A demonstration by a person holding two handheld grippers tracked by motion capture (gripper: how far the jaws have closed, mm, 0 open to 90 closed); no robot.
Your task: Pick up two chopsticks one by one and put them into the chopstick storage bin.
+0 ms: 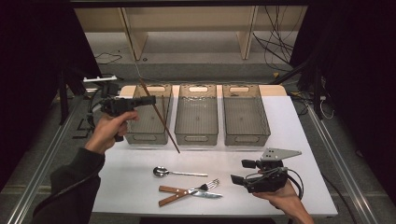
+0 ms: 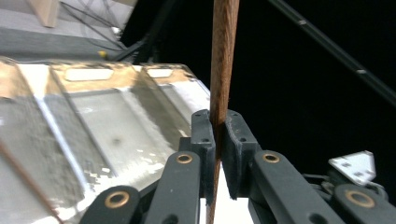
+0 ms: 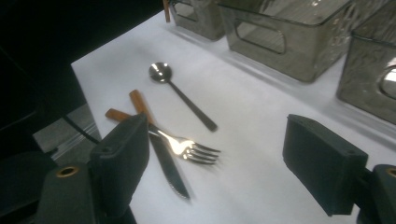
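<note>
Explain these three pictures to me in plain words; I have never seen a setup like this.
No robot here: a person holds a two-jaw hand tool in each hand. The wide picture looks down from above; the other two come from cameras riding on each tool.

The left gripper is shut on a long wooden stick, raised over the leftmost of three clear bins. The right gripper is open with nothing between its jaws, low near the table's front edge.

On the white table lie a spoon, and a fork and knife with wooden handles, crossed.
</note>
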